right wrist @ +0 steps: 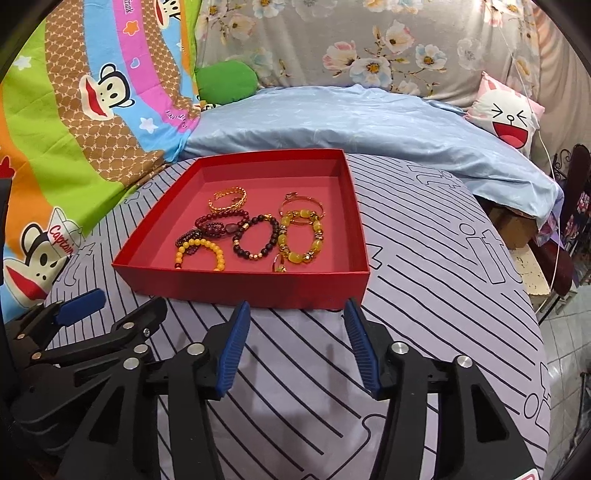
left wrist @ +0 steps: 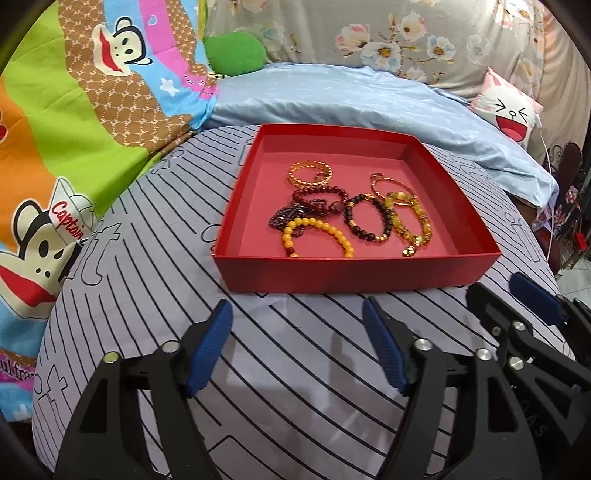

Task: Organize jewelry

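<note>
A shallow red box (left wrist: 354, 275) sits on a striped grey bedsheet (left wrist: 280, 369), a little above the middle of the left wrist view and left of centre in the right wrist view. All the jewelry lies inside it, clustered toward its near half. A gold chain bracelet (left wrist: 309, 174) is farthest back, with a dark red beaded bracelet (left wrist: 320, 201) just in front of it. A yellow beaded bracelet (left wrist: 320, 236) lies nearest the front wall, overlapping a small dark garnet-coloured strand (left wrist: 286, 218). To the right lie a black-and-gold beaded bracelet (left wrist: 367, 218) and a chunky yellow stone bracelet (left wrist: 410, 218), the latter overlapping a thin gold bangle (left wrist: 384, 182) behind it.

The left gripper (left wrist: 297, 343) hovers at the bottom of its own view, just short of the box's front wall, its blue-padded fingers spread wide and holding nothing. The right gripper (right wrist: 297, 347) sits likewise at the bottom of its view, fingers spread apart and empty, tips near the front wall. The two grippers are side by side.

Behind the box lie a pale blue quilt (left wrist: 369, 103), a cartoon monkey blanket (left wrist: 74, 129) at the left, a floral cover (left wrist: 388, 33) across the top, and a laughing-face cushion (left wrist: 511, 116) at the upper right.
</note>
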